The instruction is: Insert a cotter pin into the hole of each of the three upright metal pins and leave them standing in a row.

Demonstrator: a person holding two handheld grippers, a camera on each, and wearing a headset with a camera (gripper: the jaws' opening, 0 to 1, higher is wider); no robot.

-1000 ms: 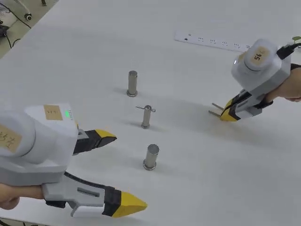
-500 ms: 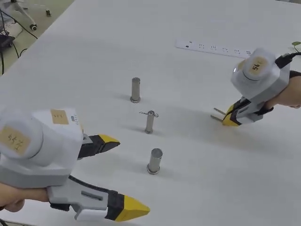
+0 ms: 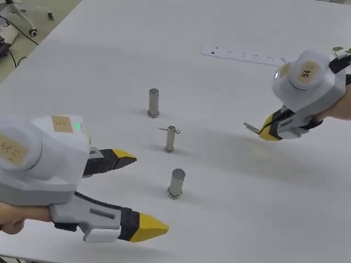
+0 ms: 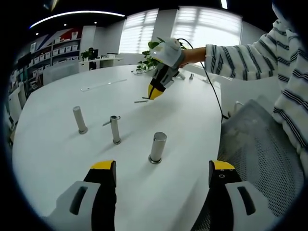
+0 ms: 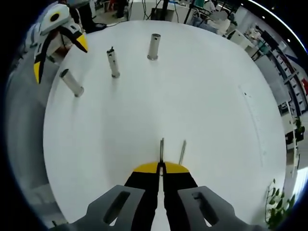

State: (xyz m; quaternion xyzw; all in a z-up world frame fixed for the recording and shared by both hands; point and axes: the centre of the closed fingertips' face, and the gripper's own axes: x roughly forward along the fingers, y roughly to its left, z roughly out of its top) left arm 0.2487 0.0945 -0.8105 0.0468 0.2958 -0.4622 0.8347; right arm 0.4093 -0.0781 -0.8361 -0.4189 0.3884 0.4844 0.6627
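The right gripper [image 3: 267, 131] is pinching a thin cotter pin [image 3: 252, 128] between tight jaws. It is hanging low over the white table [image 3: 230, 181], well apart from the row. The left gripper [image 3: 140, 192] is hovering near the nearest metal pin [image 3: 176, 182], with its jaws wide and holding nothing. The middle metal pin [image 3: 170, 139] is already wearing a second cotter pin [image 3: 168, 130] through its top. The far metal pin [image 3: 153, 102] and the nearest one are standing bare.

I think the job now is carrying the thin pin over to a bare one. To do it well, the pin should be going in level, aimed at the little hole. The left gripper should be steadying that metal pin gently, so nothing is tipping over.
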